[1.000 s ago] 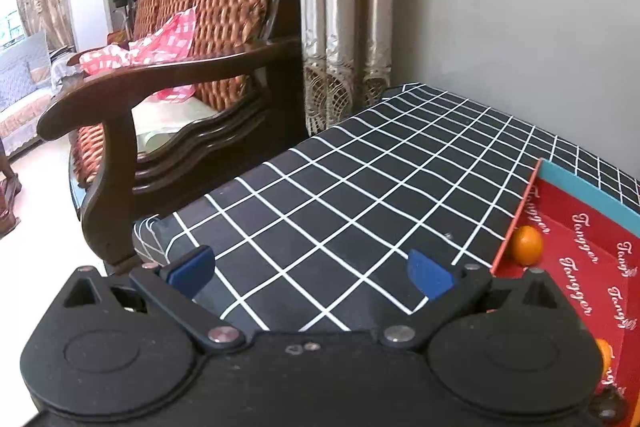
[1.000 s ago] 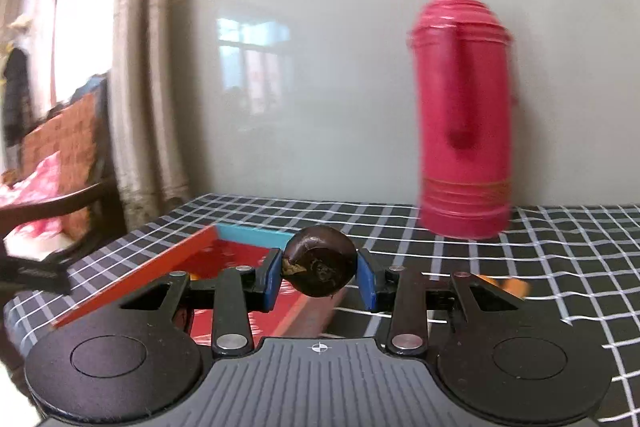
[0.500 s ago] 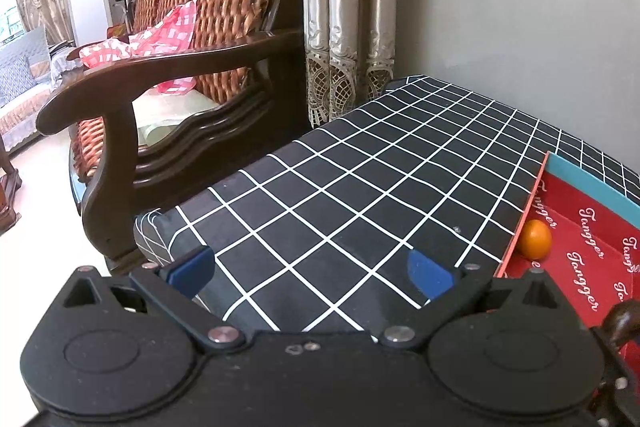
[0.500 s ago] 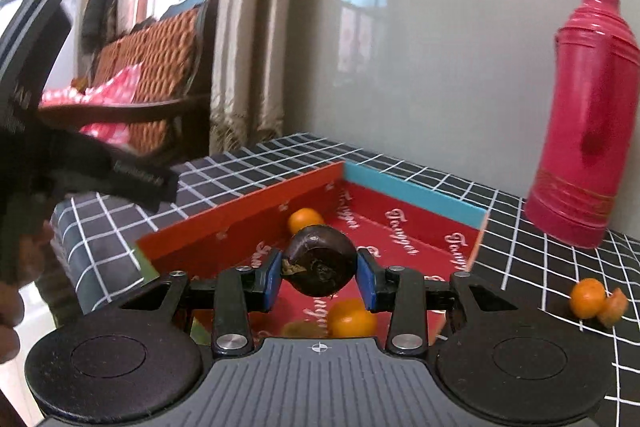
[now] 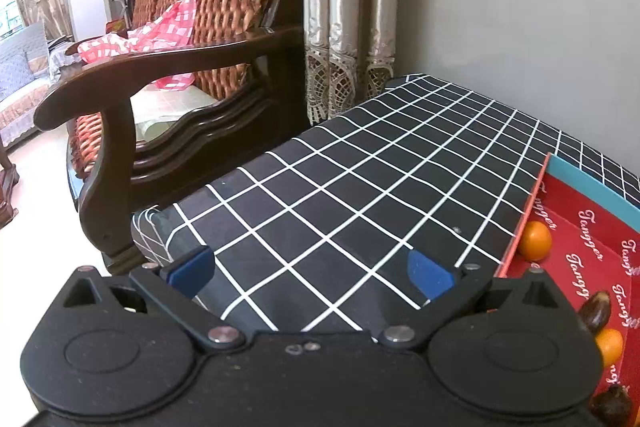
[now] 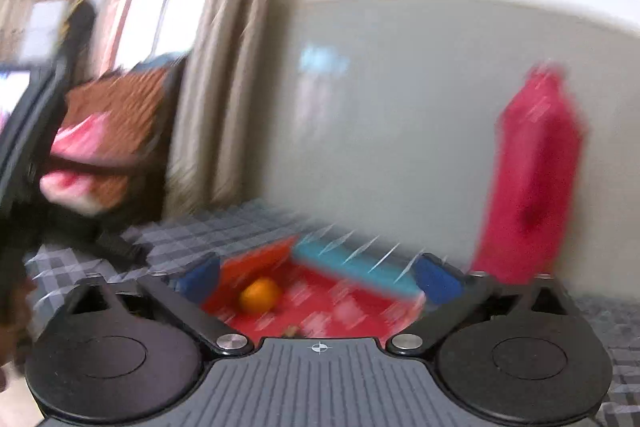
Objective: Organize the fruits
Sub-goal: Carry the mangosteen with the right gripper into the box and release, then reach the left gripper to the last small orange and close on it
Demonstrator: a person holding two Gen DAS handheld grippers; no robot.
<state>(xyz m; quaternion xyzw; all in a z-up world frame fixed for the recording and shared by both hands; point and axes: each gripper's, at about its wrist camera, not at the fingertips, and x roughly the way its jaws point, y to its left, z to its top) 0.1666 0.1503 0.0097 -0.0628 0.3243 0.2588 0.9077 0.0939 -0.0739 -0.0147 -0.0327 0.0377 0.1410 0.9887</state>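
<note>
A red box (image 5: 588, 239) with a teal rim lies on the checked table at the right of the left wrist view. In it are an orange (image 5: 535, 245), a dark brown fruit (image 5: 597, 310), a second orange (image 5: 608, 345) and another dark fruit (image 5: 610, 401). My left gripper (image 5: 310, 273) is open and empty over the table, left of the box. My right gripper (image 6: 320, 277) is open and empty above the box (image 6: 316, 301); the view is blurred. An orange (image 6: 259, 295) shows between its fingers.
A red thermos (image 6: 528, 179) stands on the table right of the box. A dark wooden armchair (image 5: 168, 99) with a red-checked cloth stands beyond the table's left edge. Curtains (image 5: 348, 7) and a grey wall are behind the table.
My right gripper has opened and let go of the dark brown fruit, which now lies in the red box. The right view tilted up, blurred. The left gripper barely moved.
</note>
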